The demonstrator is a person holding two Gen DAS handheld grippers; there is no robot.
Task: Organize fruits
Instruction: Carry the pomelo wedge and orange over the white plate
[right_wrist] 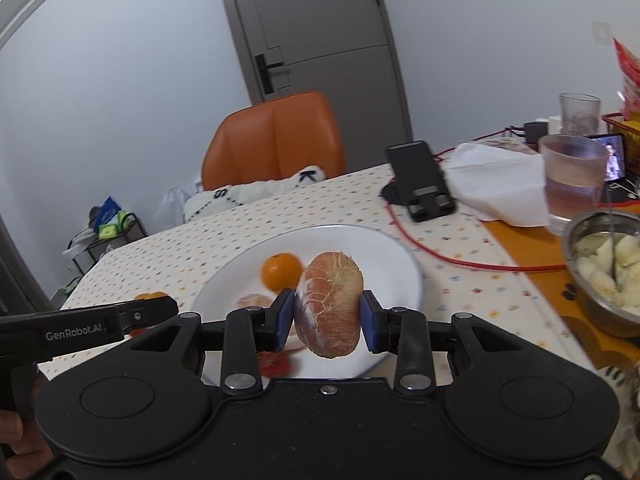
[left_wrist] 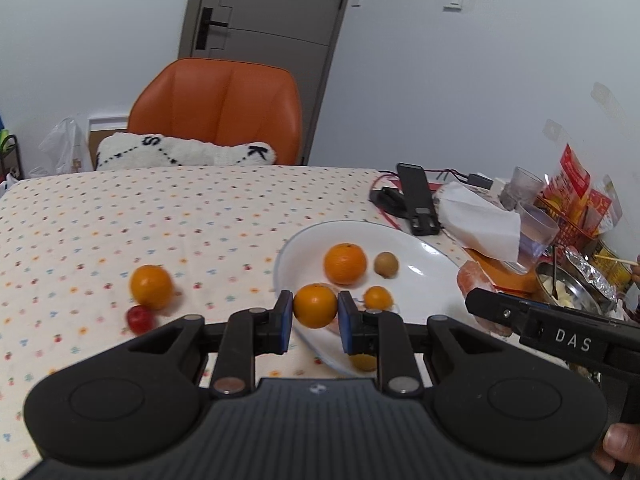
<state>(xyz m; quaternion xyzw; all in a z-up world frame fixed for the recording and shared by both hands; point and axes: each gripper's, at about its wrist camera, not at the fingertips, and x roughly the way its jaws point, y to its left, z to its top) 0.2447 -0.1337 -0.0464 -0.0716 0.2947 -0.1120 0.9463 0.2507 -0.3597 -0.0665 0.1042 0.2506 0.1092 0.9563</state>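
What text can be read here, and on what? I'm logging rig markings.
"DAS": right gripper side.
"GenRobot.AI": left gripper side.
"S" and "K": white cushion on the chair.
Red packets: print too blurred to read.

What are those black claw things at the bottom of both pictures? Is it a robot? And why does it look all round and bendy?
No robot: a person holds two grabbing tools, one in each hand. Each tool has a tiny camera looking along its two fingers, and its wide lens bends the picture. One picture comes from the left gripper, which squeezes an orange. The other comes from the right gripper, which squeezes a peeled grapefruit piece. Below them is a dotted tablecloth with a white plate holding more fruit. Another orange and a small red fruit wait on the cloth beside the plate.
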